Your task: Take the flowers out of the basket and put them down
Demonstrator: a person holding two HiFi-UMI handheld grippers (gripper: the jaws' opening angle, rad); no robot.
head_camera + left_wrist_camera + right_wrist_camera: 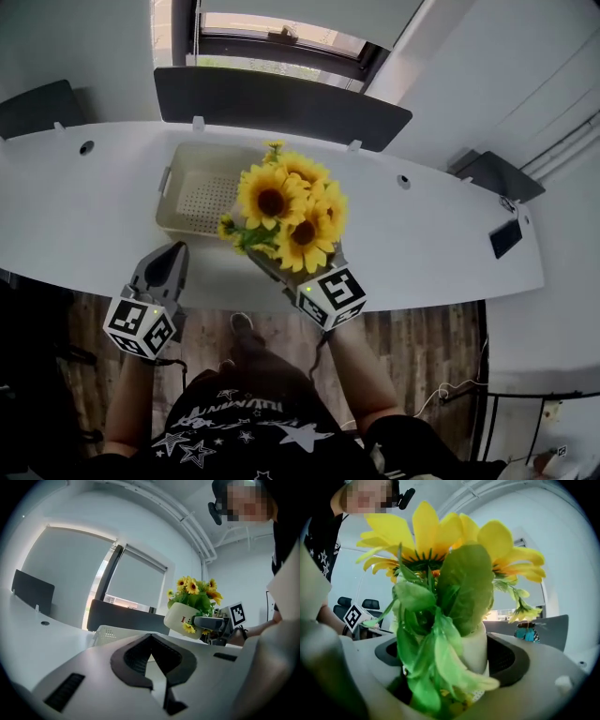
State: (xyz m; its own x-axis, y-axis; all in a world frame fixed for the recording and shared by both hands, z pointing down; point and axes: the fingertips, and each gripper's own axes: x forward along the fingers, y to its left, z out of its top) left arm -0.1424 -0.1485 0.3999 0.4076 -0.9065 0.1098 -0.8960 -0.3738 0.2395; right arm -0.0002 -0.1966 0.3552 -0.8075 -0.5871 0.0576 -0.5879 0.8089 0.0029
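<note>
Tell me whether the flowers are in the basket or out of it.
Out. The right gripper holds the flowers, in their white pot, in the air, clear of the basket rim.

"I" on pot (pixel 176 620) (rest hidden)

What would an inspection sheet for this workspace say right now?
Surface: curved white table, mostly bare.
Job's things: yellow sunflowers in a white pot, held in the air beside the cream perforated plastic basket.
Clutter: small dark flat object by the table's right end.
Grippers: right gripper shut on the pot; left gripper shut, empty.
Cables: thin white cable on the wooden floor.
Surroundings: dark divider panel, window behind it.
</note>
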